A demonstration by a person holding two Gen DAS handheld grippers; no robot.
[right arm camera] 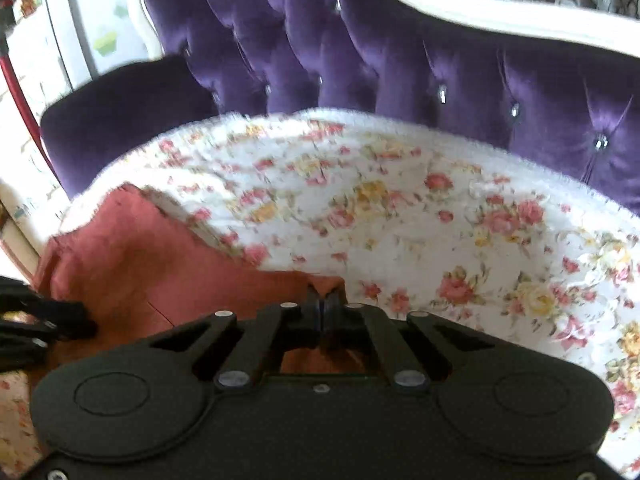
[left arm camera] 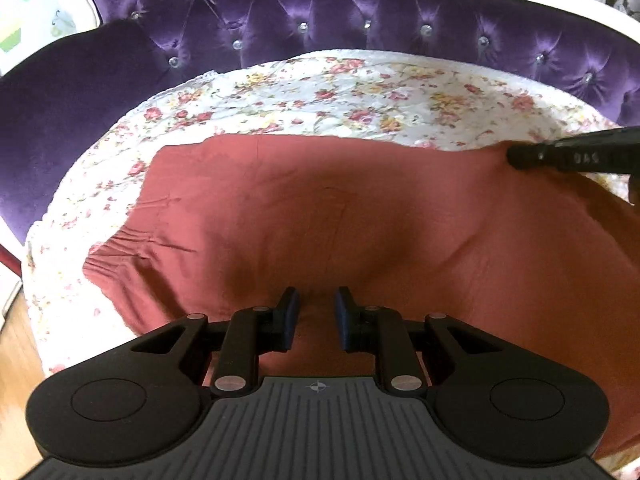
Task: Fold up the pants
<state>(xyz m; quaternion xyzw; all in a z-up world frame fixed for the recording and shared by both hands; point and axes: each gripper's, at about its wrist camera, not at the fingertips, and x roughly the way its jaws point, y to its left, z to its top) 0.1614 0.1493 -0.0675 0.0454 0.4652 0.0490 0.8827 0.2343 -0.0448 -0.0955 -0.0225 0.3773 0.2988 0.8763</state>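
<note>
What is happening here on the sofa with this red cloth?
A person is folding red pants with a gripper in each hand. The pants lie spread on a flowered cover over a purple sofa. The right gripper has its jaws shut on the far edge of the pants. The left gripper is over the near part of the cloth, jaws a little apart; whether it holds the cloth is unclear.

The left matte-black two-finger gripper (left arm camera: 317, 312) has blue finger pads (left arm camera: 343, 314), silver rivets and a ribbed grey plate at six o'clock; the right black gripper (right arm camera: 323, 312) looks alike.
</note>
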